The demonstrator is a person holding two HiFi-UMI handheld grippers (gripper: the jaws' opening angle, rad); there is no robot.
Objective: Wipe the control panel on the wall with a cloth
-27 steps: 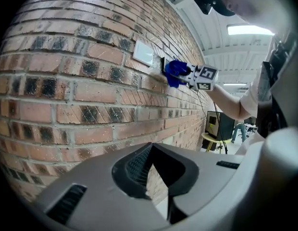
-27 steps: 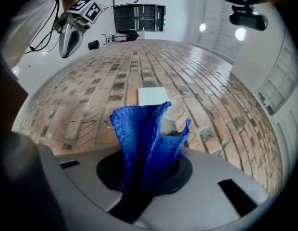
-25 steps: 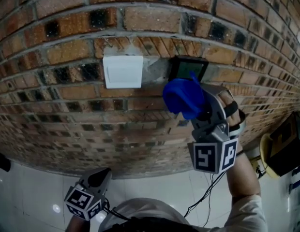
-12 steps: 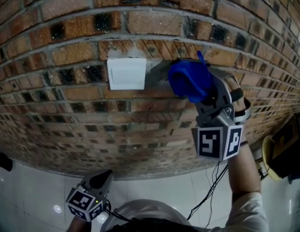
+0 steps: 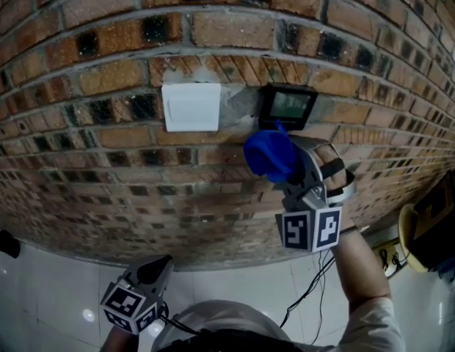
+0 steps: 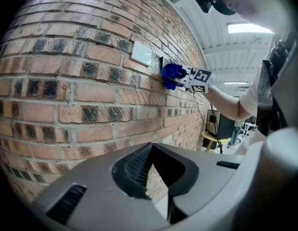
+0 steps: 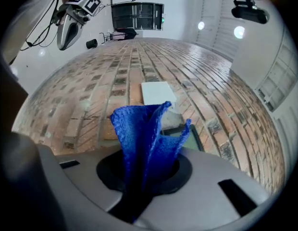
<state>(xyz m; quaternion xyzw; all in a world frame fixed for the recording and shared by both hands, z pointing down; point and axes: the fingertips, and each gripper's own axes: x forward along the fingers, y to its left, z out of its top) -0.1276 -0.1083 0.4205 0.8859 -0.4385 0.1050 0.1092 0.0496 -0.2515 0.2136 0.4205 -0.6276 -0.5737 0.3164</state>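
A: Now, item one, the step in hand?

B: Cloth (image 5: 268, 155), blue, bunched. It is clamped in the right tool (image 5: 282, 166), jaws closed on it, with a fold standing out in front. Position: just below the panel (image 5: 287, 105), toward its left corner, off the screen. Judgement: a wiping pass, with the cloth not on the screen at this moment.

A: How to do it well?

B: Lift the cloth onto the panel so that only fabric meets the screen, and hold the tool's hard tips back. Use light, even pressure, edge to edge, and do not lean on any buttons. Work to the right of the switch plate (image 5: 191, 107), which sits just left of the panel.

A: Item two, the left tool (image 5: 154, 268)?

B: Well below the panel and to its left, off the wall (image 5: 103, 160). Jaws together, nothing between them. Idle, by the look of it.

A: Item three, not legible?

B: Whether the cloth touches the brick: cannot tell. Right tool's tips: buried in fabric. In the right gripper view the cloth covers the panel's left part. Dirt or marks on the screen: too small to tell. Buttons on the panel: none made out.
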